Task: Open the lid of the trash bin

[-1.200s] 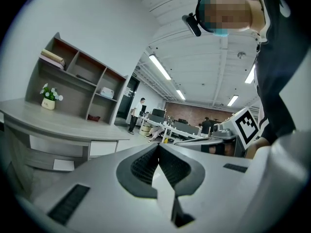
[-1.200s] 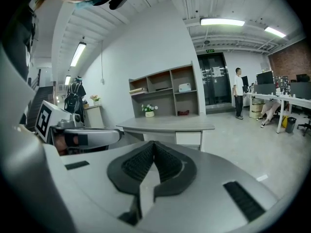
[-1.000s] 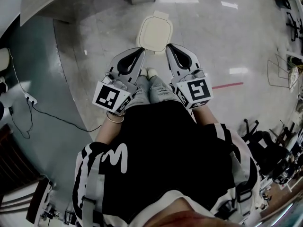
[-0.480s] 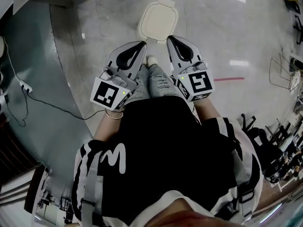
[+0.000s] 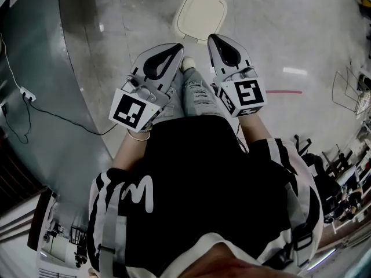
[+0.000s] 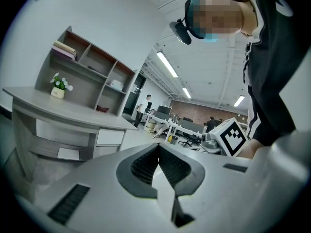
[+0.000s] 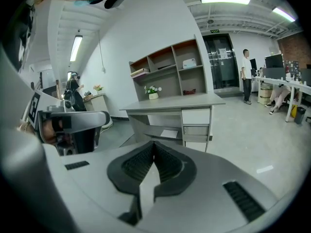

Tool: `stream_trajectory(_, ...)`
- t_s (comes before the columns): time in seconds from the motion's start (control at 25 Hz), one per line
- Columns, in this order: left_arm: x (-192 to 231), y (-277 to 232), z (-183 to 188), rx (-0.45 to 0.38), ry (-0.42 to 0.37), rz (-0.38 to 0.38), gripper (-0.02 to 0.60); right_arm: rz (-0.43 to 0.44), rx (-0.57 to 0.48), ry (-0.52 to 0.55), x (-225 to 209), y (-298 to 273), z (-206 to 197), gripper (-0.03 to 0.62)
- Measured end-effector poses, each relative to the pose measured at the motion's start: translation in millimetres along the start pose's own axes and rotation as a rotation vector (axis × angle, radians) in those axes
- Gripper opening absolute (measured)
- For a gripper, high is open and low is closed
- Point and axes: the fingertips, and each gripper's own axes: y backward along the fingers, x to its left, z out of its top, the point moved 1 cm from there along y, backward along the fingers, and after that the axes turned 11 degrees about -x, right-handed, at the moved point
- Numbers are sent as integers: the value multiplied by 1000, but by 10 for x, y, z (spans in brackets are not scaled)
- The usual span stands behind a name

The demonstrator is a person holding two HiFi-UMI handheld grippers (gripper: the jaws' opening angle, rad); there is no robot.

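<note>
Cream trash bin lid [image 5: 200, 13] at top centre, glossy pale grey floor [image 5: 278, 39] with a red stripe [image 5: 284, 91] at right, and a light grey left tool [image 5: 177, 49] and right tool [image 5: 213, 38] with black pads and black-and-white marker cubes [image 5: 131, 111].

The shiny floor [image 5: 272, 45] holds a cream trash bin [image 5: 201, 15] at 12 o'clock, lid down. A black cable [image 5: 69, 124] lies at 9 o'clock.

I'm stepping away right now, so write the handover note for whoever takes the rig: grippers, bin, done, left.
Left gripper: jaws together, holding nothing.
Right gripper: jaws together, holding nothing.
Trash bin: on the floor just ahead of the person's feet, its cream lid lying flat and apparently closed.
Both gripper views show the office, not the bin, so neither is on it.
Done: nothing on the lid.
Left: lower a gripper to the lid and lift it open.
</note>
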Motion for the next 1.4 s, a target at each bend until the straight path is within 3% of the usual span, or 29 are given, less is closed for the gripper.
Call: stream_trajectory(1.4, 346, 308, -730, 49, 58, 74, 2, 18, 116, -16, -29, -590, -1149, 9)
